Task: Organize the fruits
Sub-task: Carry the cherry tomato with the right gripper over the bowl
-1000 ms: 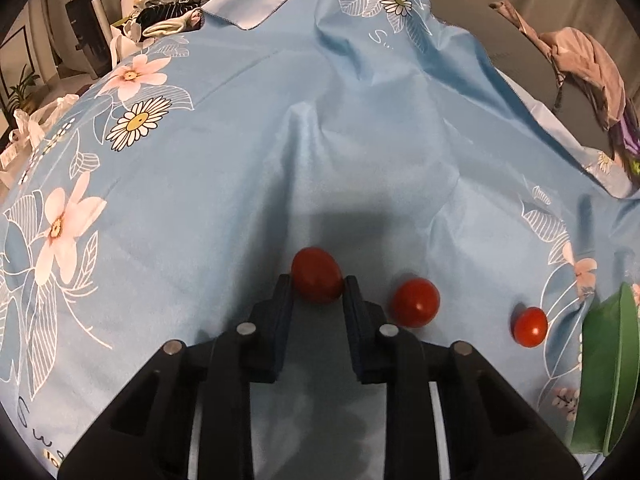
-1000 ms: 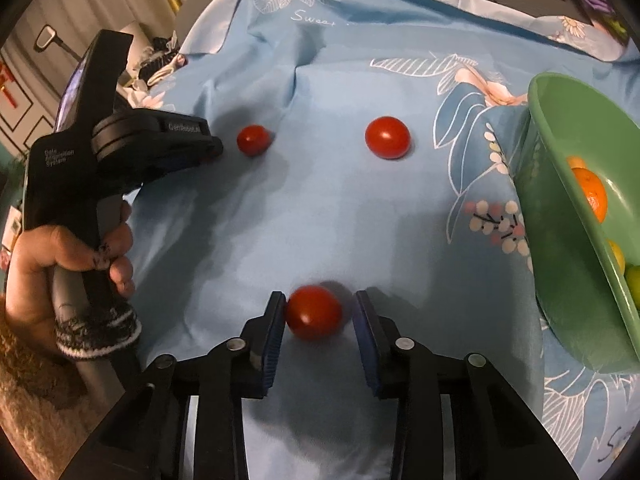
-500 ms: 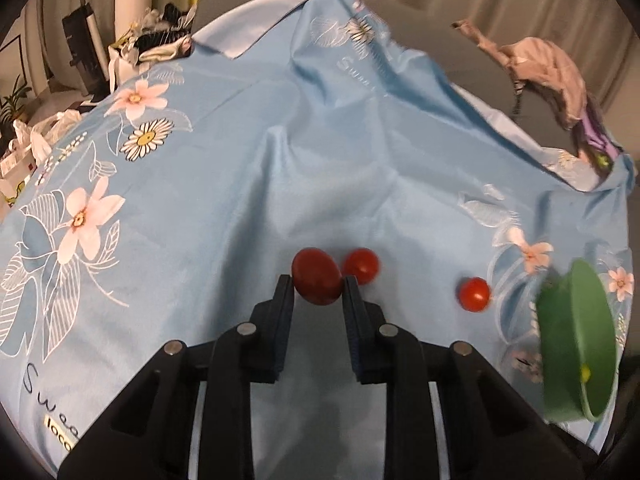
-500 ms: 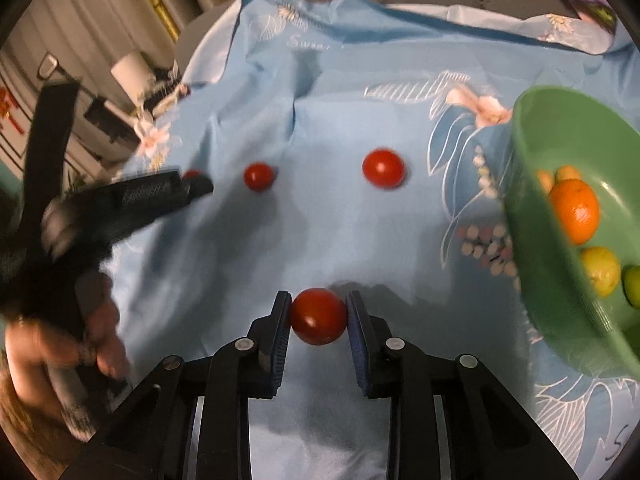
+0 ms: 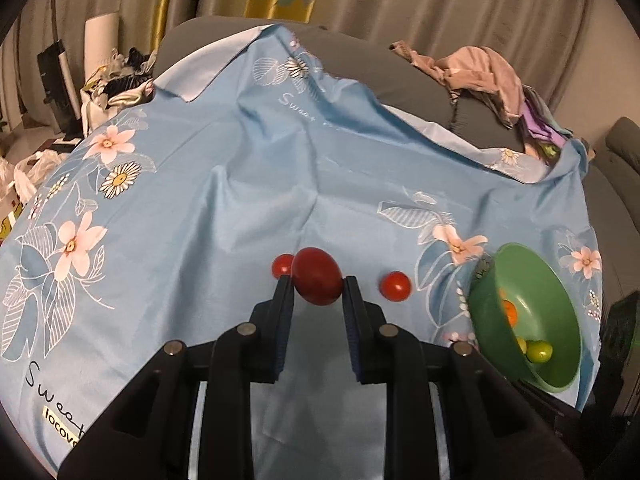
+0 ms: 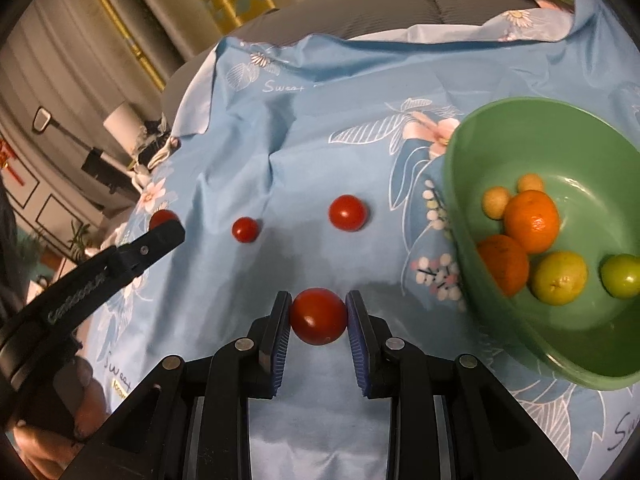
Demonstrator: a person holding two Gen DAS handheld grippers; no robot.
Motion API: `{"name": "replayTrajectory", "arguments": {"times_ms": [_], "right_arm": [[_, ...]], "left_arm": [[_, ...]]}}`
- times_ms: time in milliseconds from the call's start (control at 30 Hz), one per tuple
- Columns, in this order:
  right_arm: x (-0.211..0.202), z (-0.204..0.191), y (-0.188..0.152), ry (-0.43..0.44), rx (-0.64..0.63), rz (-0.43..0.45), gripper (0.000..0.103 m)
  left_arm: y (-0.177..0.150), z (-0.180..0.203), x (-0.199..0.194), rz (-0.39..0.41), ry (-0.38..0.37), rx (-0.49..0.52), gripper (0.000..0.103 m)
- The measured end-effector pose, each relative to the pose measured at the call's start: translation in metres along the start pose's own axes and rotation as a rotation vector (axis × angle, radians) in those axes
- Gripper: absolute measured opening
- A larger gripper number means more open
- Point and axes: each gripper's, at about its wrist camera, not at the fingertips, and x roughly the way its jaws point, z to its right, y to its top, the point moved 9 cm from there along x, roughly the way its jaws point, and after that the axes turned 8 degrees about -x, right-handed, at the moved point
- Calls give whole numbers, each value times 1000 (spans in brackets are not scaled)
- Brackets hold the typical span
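The left tool grips a dark red tomato between its fingers, above the blue flowered cloth. The right tool clamps a round tomato just left of the green bowl, which holds oranges and small yellow and green fruits. Two loose tomatoes lie on the cloth.

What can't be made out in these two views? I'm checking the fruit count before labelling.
- Left wrist view: part of a small tomato sits behind the held tomato and left gripper.
- Left wrist view: the green bowl is tilted; its near wall hides most fruit.
- Right wrist view: one orange is partly behind the bowl rim.
- Right wrist view: the left gripper's tomato is mostly covered by its finger.
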Motion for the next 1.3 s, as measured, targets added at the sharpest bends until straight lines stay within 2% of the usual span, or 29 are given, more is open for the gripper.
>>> {"name": "replayTrajectory", "arguments": {"times_ms": [233, 400, 633, 933, 1133, 1300], "right_arm": [[-14, 8, 6, -23, 34, 52, 30], [-38, 19, 18, -77, 49, 137, 30], [-66, 42, 26, -124, 87, 211, 30], [-96, 74, 28, -170, 157, 288, 30], [-107, 91, 27, -185, 194, 313, 30], [-115, 111, 24, -220, 233, 323, 30]], "left_arm": [[-2, 20, -12, 25, -50, 22, 24], [-7, 40, -21, 33, -92, 63, 24], [-19, 71, -33, 21, -178, 105, 24], [-37, 105, -34, -9, -228, 183, 24], [-55, 131, -26, -62, -268, 225, 24], [-61, 158, -21, -89, -277, 315, 24]]}}
